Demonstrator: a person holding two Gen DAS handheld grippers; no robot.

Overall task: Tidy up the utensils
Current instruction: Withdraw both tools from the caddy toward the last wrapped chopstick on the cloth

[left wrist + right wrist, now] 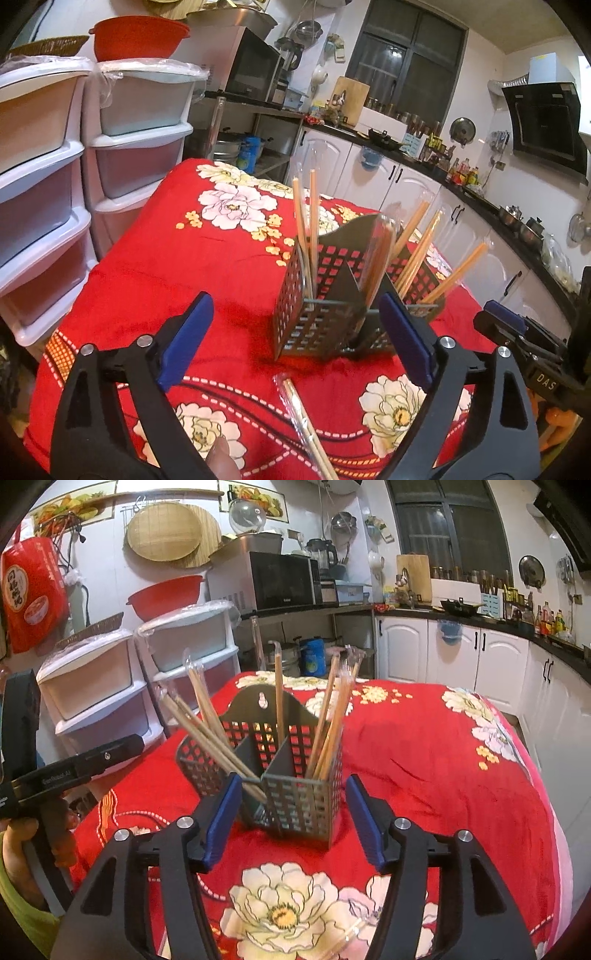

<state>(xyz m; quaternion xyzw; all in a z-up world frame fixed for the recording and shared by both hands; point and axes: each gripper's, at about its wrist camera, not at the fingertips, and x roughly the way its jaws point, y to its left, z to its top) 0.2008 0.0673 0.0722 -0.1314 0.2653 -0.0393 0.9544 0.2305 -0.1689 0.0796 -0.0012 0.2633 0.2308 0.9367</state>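
A dark perforated metal utensil holder stands on the red flowered cloth. Several wrapped wooden chopsticks stand in its compartments. One wrapped chopstick pair lies on the cloth in front of the holder, between my left fingers; its end shows in the right wrist view. My left gripper is open and empty, just in front of the holder. My right gripper is open and empty, its fingers either side of the holder's near corner. The right gripper also shows at the right edge of the left wrist view.
White plastic drawer units stand left of the table. A red basin sits on them. A microwave sits on a metal shelf behind. White cabinets and a dark counter run along the right.
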